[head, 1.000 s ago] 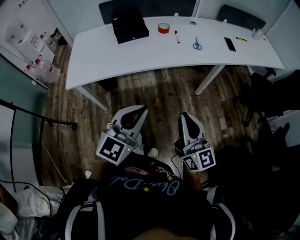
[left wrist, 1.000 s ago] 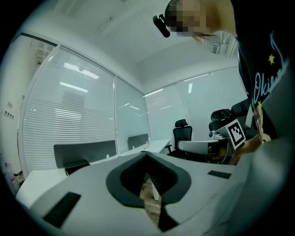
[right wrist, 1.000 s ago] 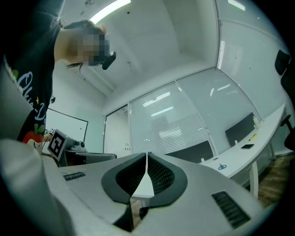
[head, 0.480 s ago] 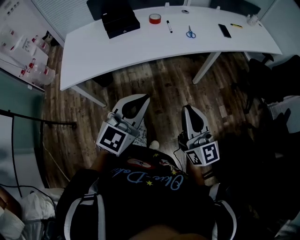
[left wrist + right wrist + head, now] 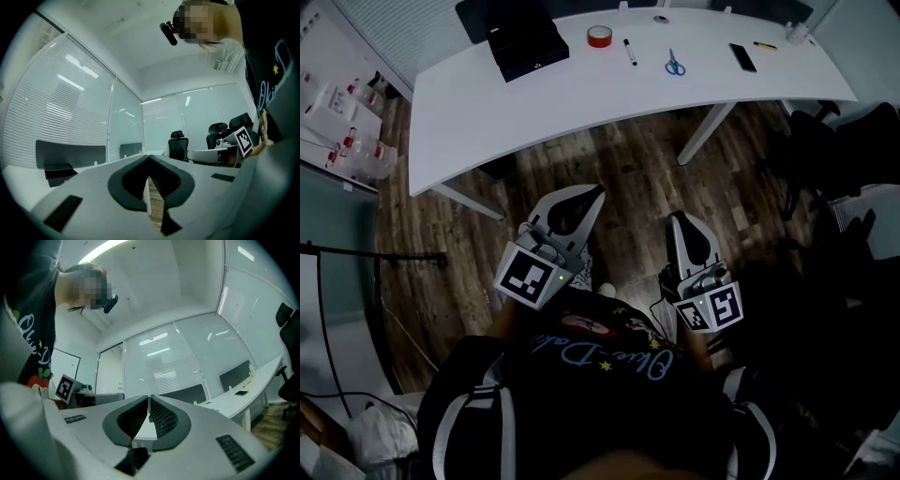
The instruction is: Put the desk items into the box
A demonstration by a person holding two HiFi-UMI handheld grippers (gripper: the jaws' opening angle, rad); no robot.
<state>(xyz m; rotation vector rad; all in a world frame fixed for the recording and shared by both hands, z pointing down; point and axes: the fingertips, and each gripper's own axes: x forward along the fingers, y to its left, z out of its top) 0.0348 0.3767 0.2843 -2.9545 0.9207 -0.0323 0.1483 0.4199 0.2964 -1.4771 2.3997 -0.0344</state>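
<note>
Floorboards point(image 5: 628, 173) lie open between both tongs and the near edge of the white tabletop point(image 5: 581, 101) ahead. The left tongs point(image 5: 598, 191) and right tongs point(image 5: 675, 217) are held side by side at the person's waist, pointing roughly level toward it, each closed on nothing. Well ahead on the tabletop, the black box point(image 5: 527, 49) sits beyond the left tongs, with the tape point(image 5: 599, 37), marker point(image 5: 629, 52), scissors point(image 5: 674, 65) and phone point(image 5: 742, 57) spread to its right.

Counter point(image 5: 581, 98): white. Box point(image 5: 528, 47): black. Tape point(image 5: 599, 36): red. Scissors point(image 5: 674, 66): blue handles. Floor point(image 5: 628, 173): brown wood grain. Left hand-held gripper point(image 5: 598, 192) and right hand-held gripper point(image 5: 675, 217): white, black-and-white square markers.
</note>
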